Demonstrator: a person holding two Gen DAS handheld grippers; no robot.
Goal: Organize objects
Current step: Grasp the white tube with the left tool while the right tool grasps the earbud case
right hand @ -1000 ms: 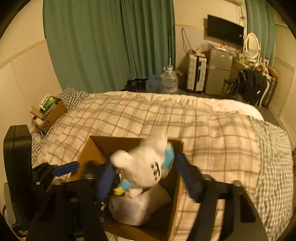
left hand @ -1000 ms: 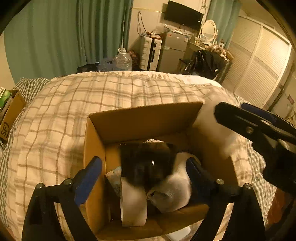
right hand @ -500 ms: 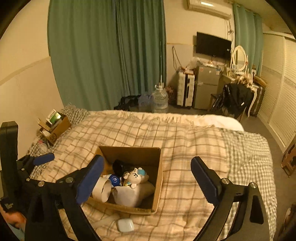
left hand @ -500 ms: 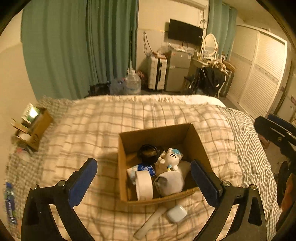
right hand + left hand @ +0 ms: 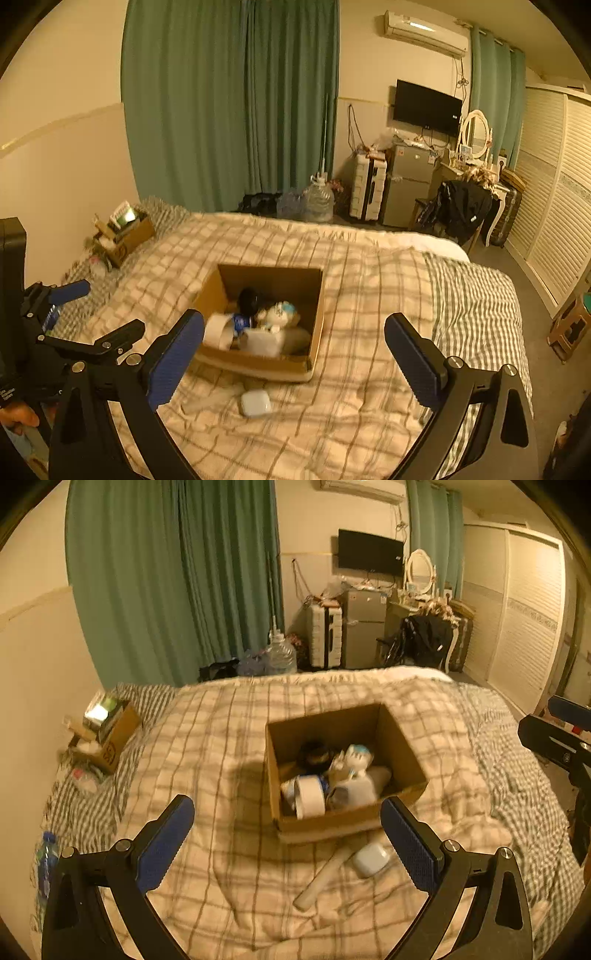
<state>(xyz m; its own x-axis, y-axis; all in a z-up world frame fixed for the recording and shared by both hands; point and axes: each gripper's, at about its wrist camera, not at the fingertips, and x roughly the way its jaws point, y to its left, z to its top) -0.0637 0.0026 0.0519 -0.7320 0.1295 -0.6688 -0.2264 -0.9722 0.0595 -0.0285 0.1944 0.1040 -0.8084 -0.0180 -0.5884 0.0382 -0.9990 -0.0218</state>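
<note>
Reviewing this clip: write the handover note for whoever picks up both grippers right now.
Left gripper: open, empty, held above the bed.
Right gripper: open, empty, also held high.
Cardboard box on the bed already holds the tape roll, plush toy, a dark round item and more.
Left to do: the white case and pale tube lie on the blanket just in front of the box.

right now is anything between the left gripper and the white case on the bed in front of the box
Nothing visible does. The left gripper is open above bare blanket, and the white case lies clear beside a pale tube, just short of the cardboard box.
</note>
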